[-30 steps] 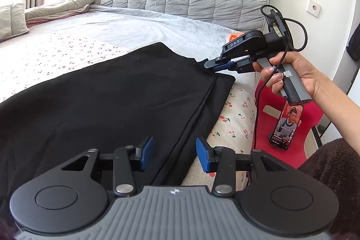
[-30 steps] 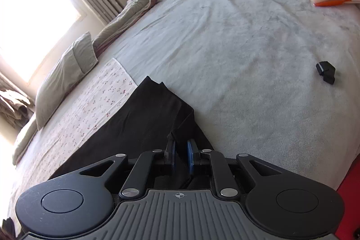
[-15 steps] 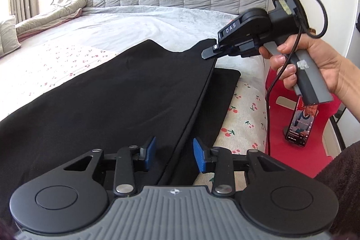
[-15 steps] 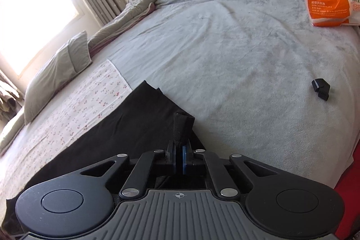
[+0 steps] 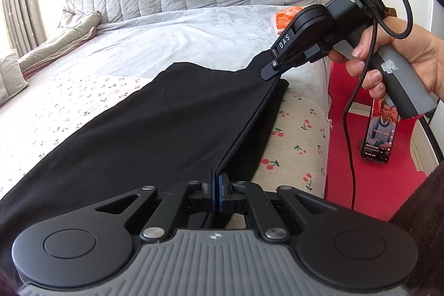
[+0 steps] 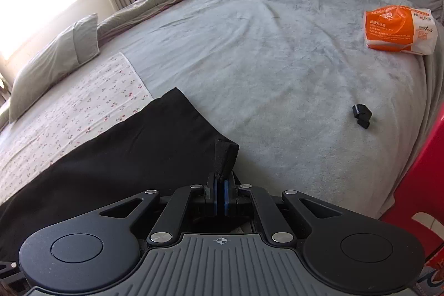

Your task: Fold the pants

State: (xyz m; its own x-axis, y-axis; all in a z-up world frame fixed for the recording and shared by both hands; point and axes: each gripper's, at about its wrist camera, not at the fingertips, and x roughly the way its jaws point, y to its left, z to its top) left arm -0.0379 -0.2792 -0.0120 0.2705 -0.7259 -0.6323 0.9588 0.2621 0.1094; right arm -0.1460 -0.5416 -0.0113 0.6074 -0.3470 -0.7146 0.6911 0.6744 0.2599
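Black pants [image 5: 155, 129] lie spread over the bed, running from lower left toward the right edge. My left gripper [image 5: 216, 189] is shut on the near part of the pants' top-layer edge, blue pads pressed together on the fabric. My right gripper [image 5: 273, 68], held in a person's hand [image 5: 399, 57], pinches the far corner of that same edge and lifts it off the lower layer [image 5: 266, 124]. In the right wrist view the right gripper [image 6: 221, 192] is shut on a tab of black cloth that sticks up between its pads, with the pants [image 6: 119, 151] stretching away to the left.
An orange-and-white packet [image 6: 399, 31] and a small black clip [image 6: 361, 116] lie on the grey blanket [image 6: 277, 60]. A cherry-print sheet [image 5: 63, 104] covers the left of the bed; pillows [image 6: 52, 60] lie by the window. A red stool [image 5: 371, 174] with a phone [image 5: 379, 126] stands beside the bed.
The left gripper's pads closed on the pants' edge. The right gripper shut on the far corner and raised it, pulling the top layer taut between the two grippers.
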